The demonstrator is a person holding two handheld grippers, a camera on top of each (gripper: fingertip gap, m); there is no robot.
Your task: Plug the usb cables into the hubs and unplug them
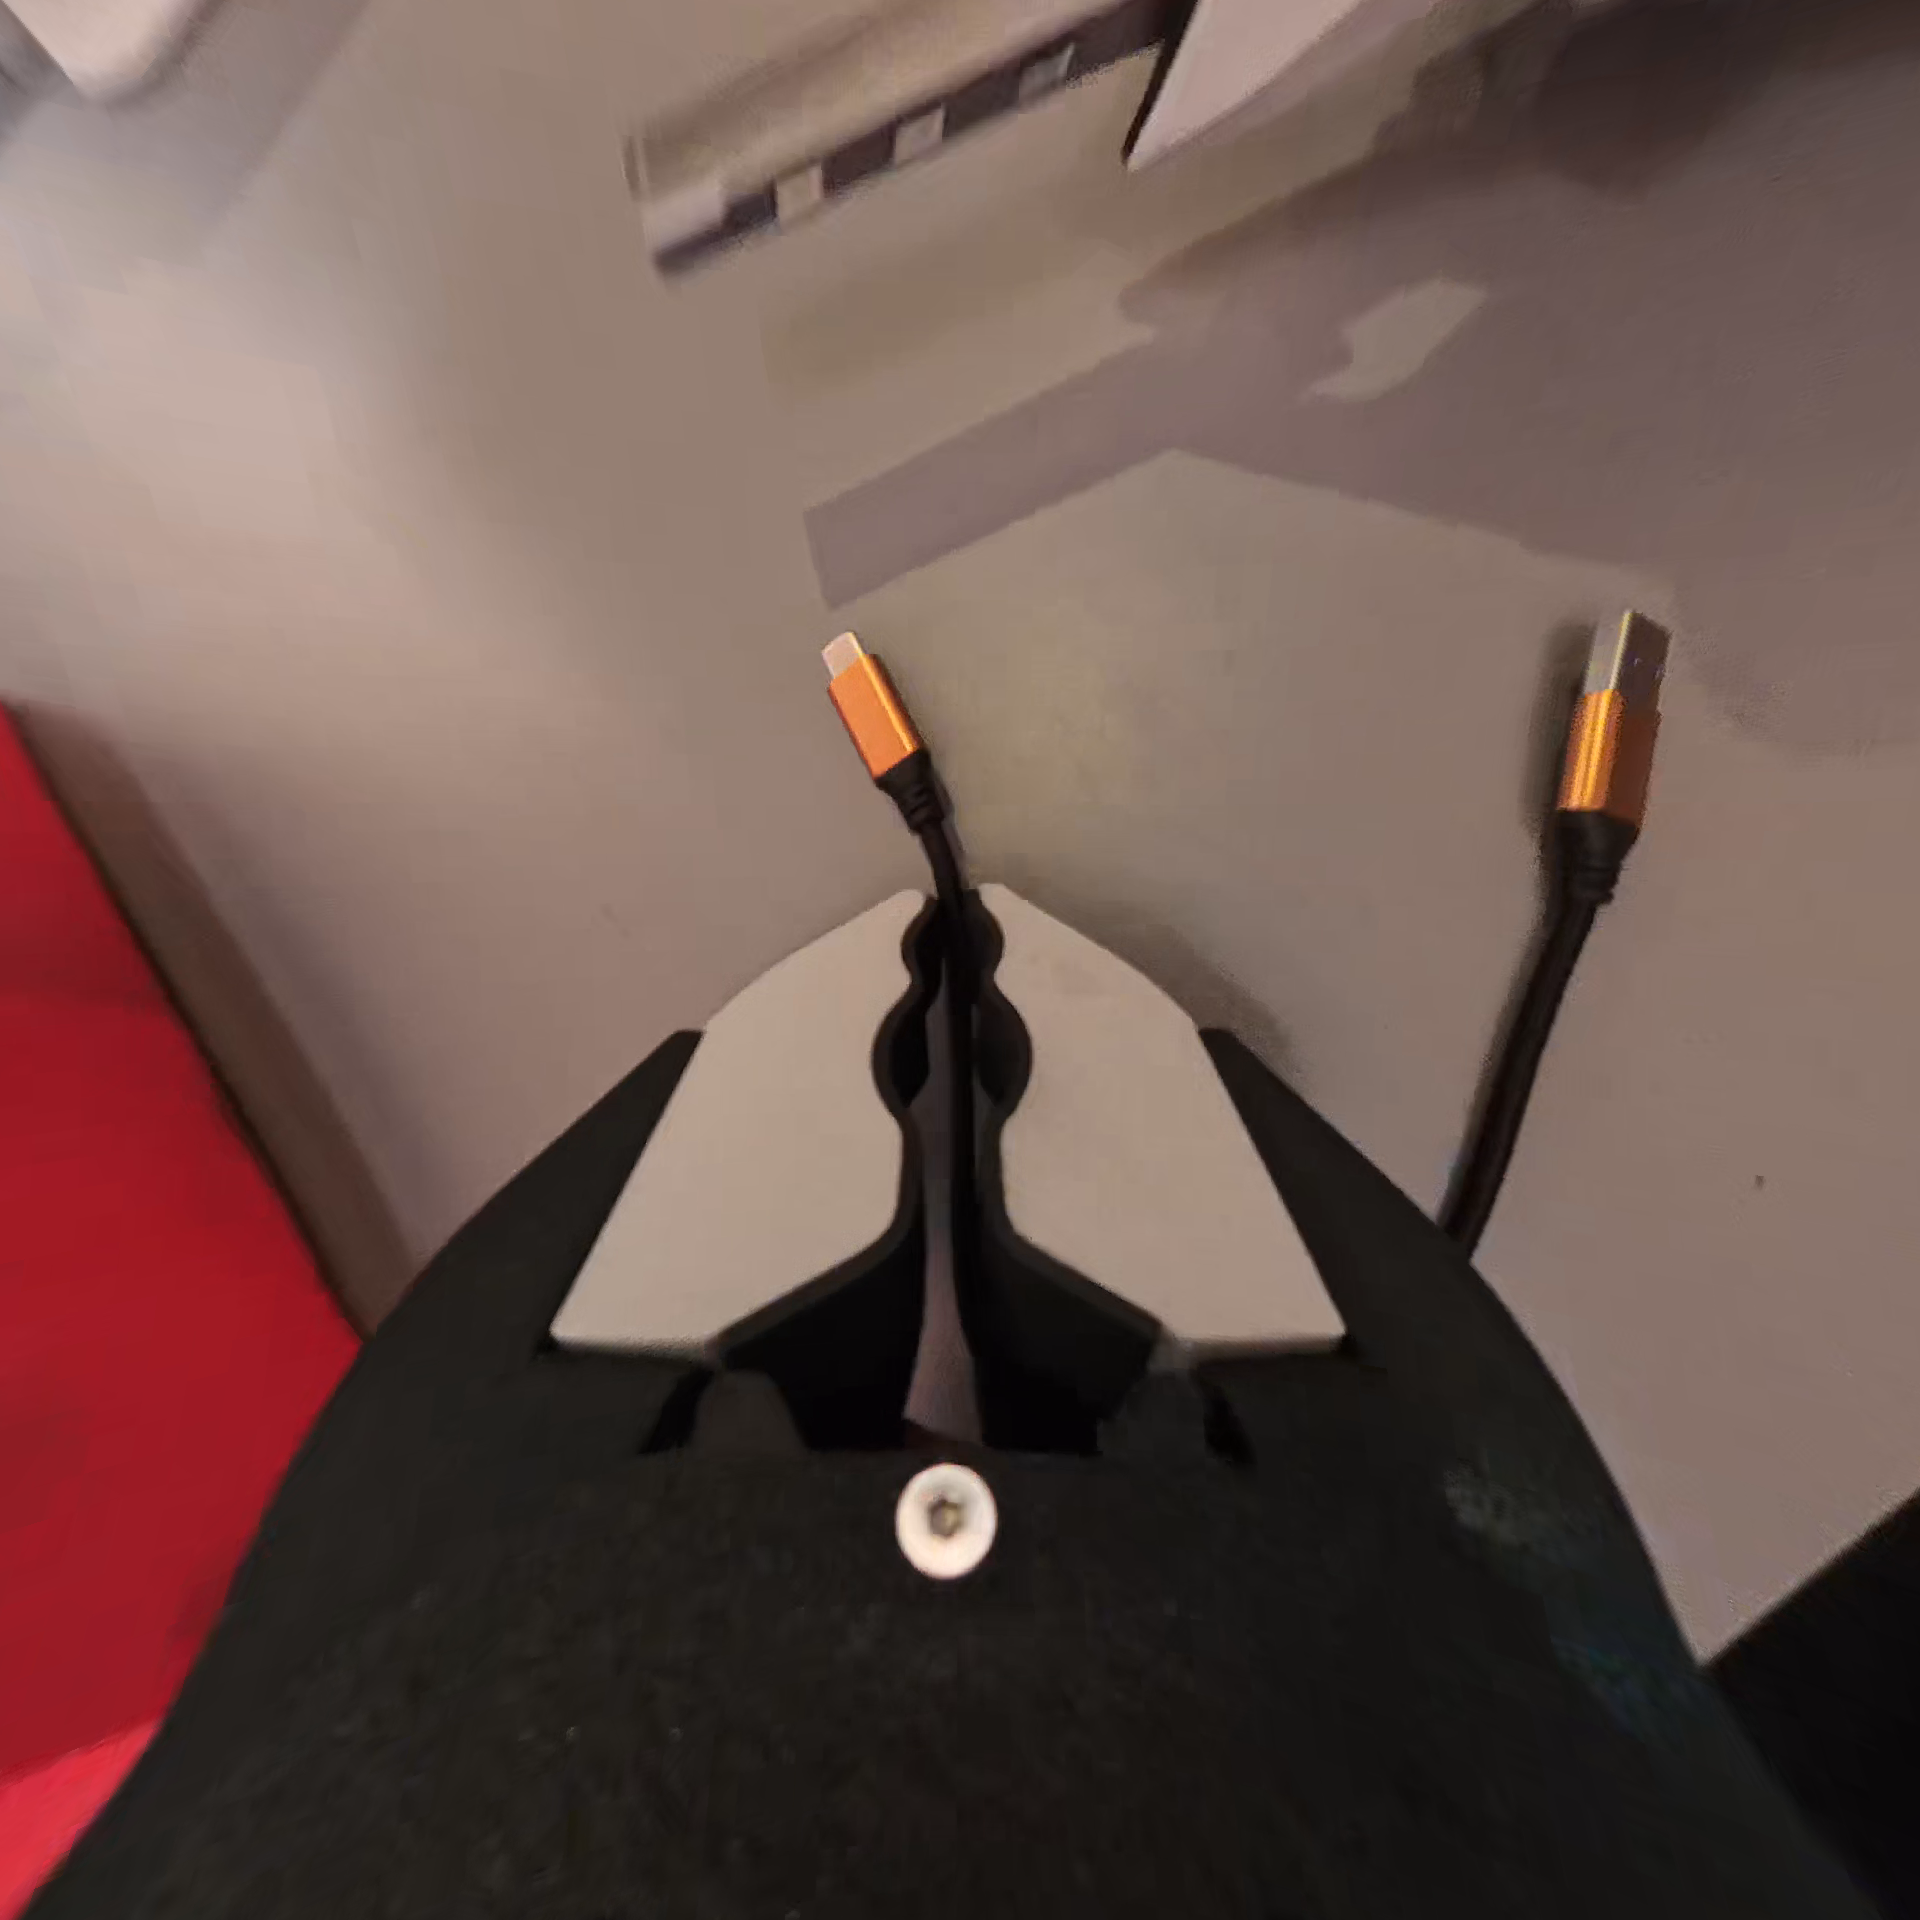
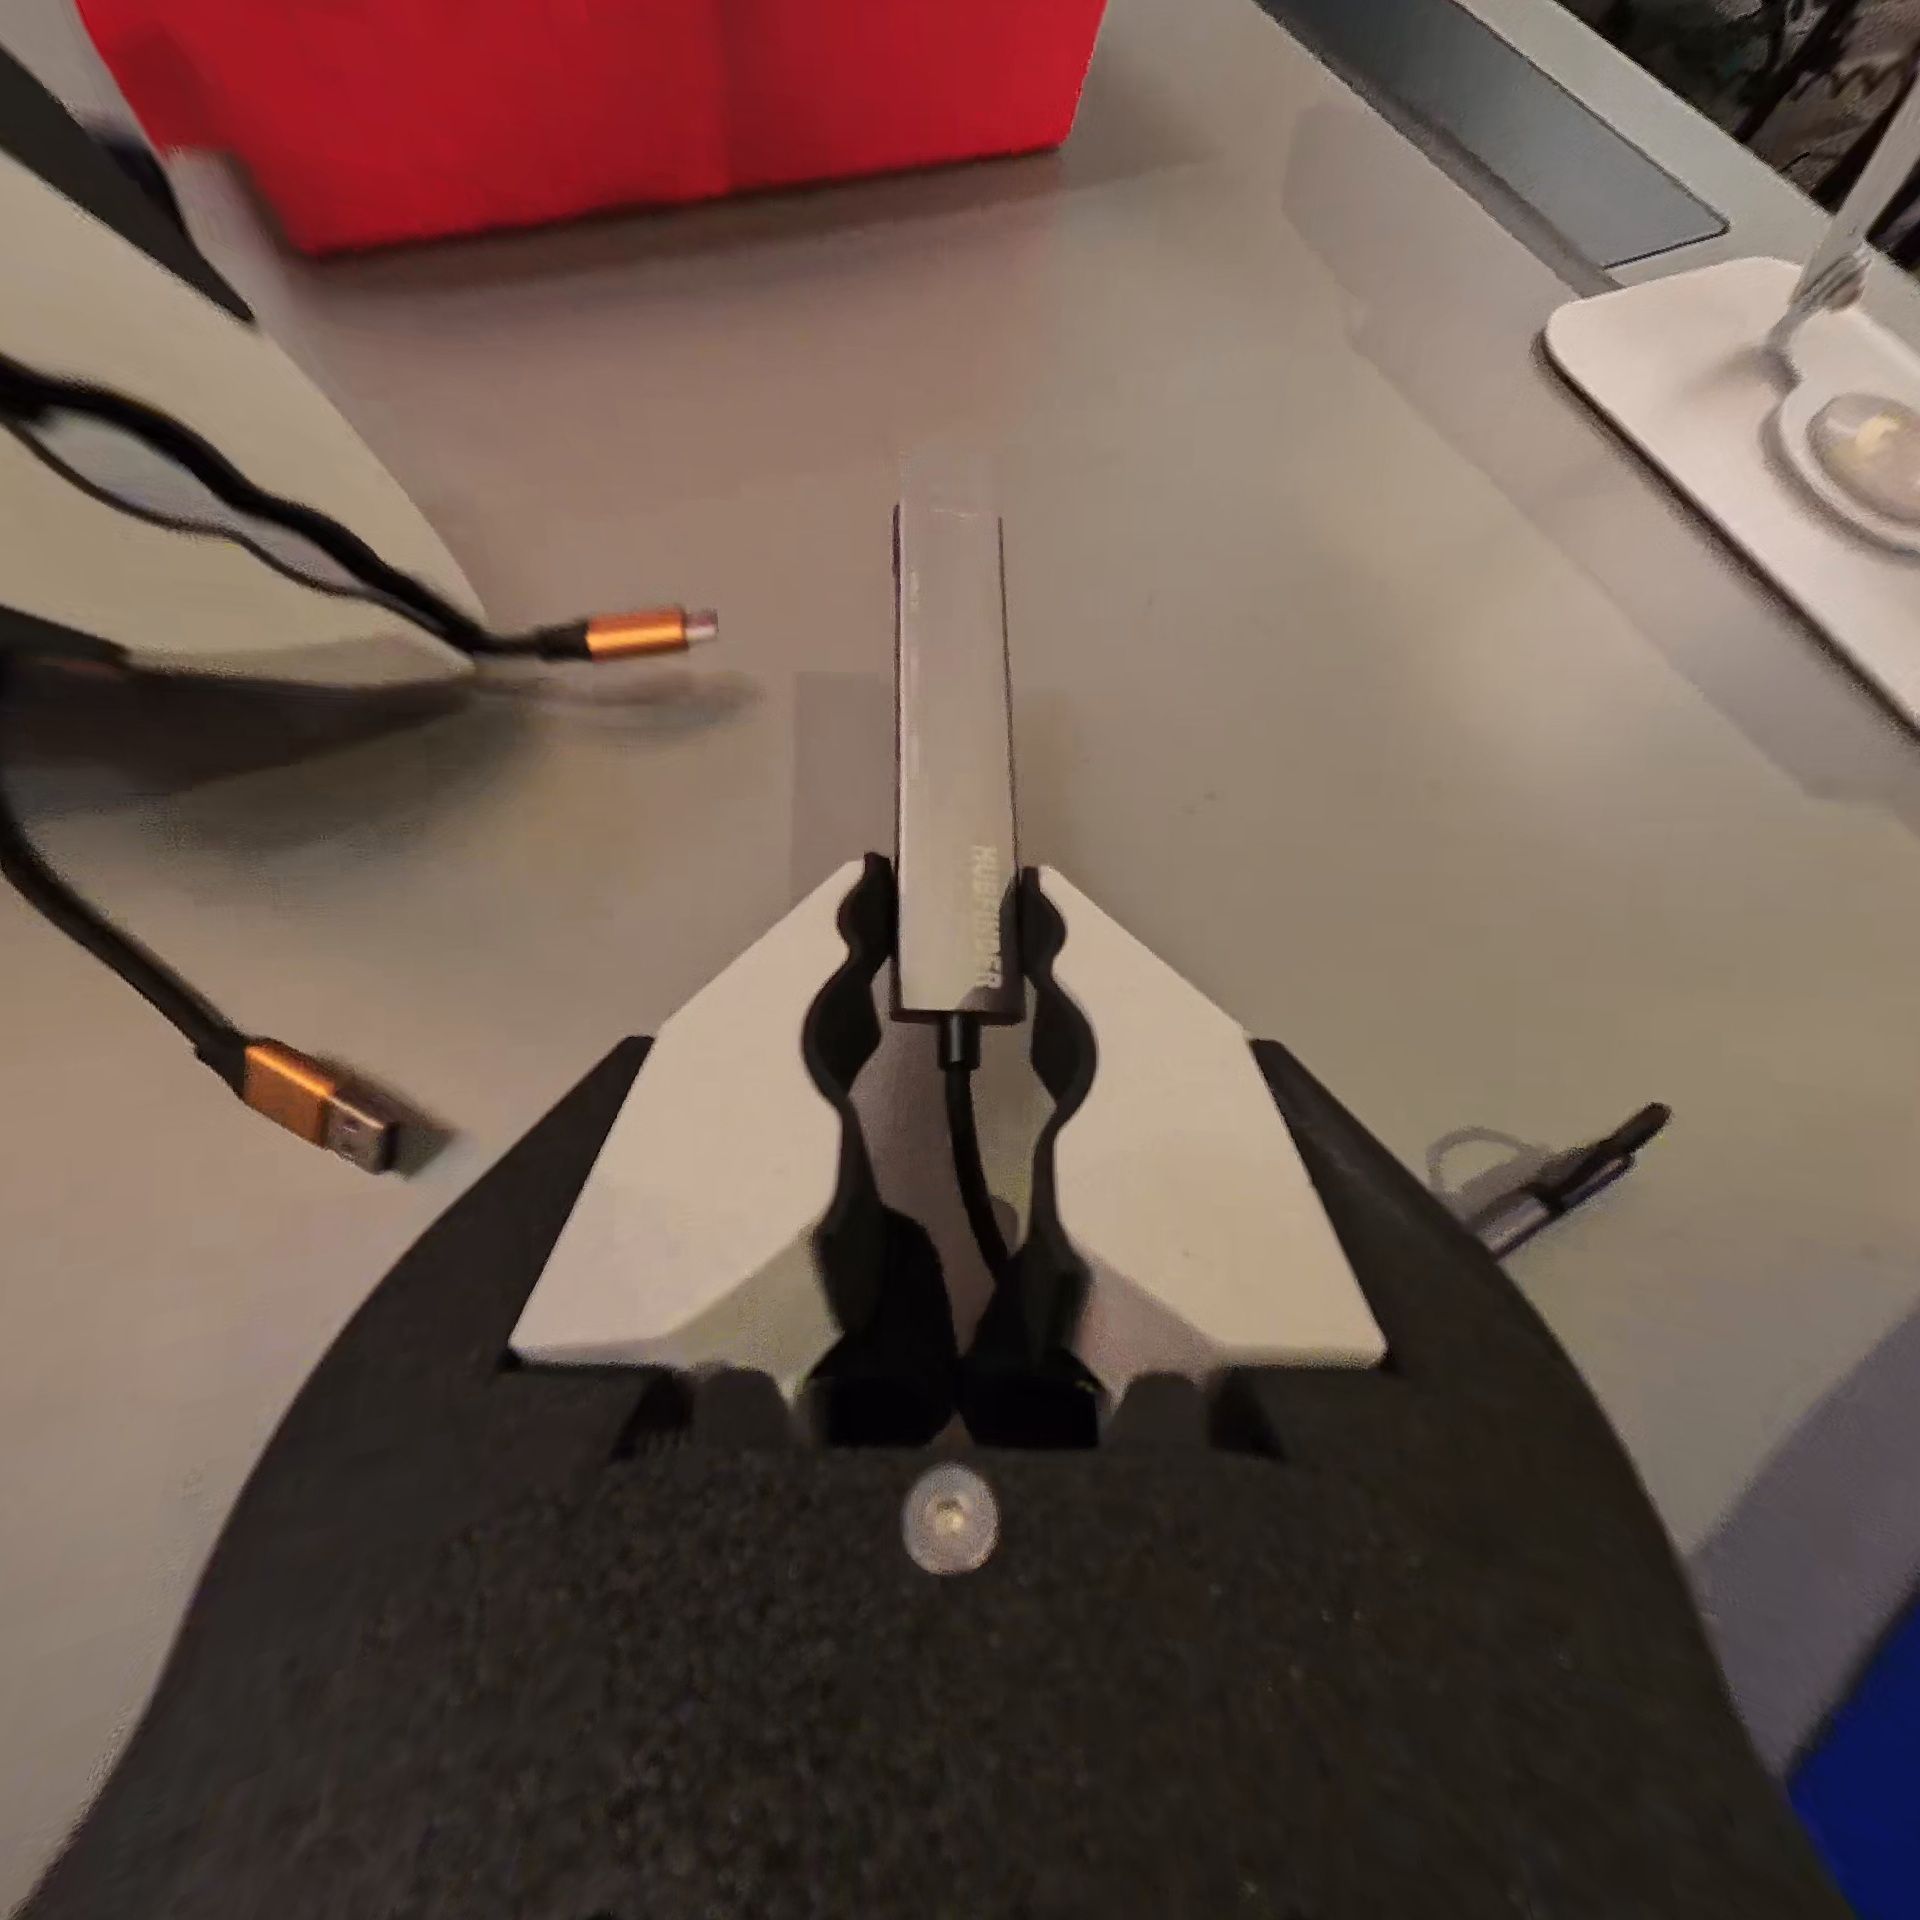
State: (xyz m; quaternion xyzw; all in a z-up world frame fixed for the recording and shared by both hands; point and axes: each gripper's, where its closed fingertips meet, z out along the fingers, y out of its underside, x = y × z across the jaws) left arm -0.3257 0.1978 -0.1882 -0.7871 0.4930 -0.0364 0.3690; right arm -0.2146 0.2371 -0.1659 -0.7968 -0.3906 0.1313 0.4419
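Observation:
My left gripper (image 1: 954, 906) is shut on a thin black cable just behind its small orange plug (image 1: 873, 717), which points forward above the grey table. The cable's other end, a larger orange plug (image 1: 1608, 743), hangs to the right. A grey hub (image 1: 831, 177) shows blurred ahead. In the right wrist view my right gripper (image 2: 954, 883) is shut on the near end of that slim grey hub (image 2: 951, 707), held edge-up, its black lead running back between the fingers. The left gripper (image 2: 457, 649) holds the small orange plug (image 2: 649, 632) left of the hub, apart from it. The larger plug (image 2: 317, 1107) hangs lower left.
A red box (image 2: 623, 104) stands at the back left and also shows in the left wrist view (image 1: 125, 1039). A white monitor stand base (image 2: 1704, 416) sits at the right. A grey lead with small adapters (image 2: 1538, 1174) lies on the table (image 2: 1351, 727) at the right. My right fingertips sit around 12 centimeters from my left ones.

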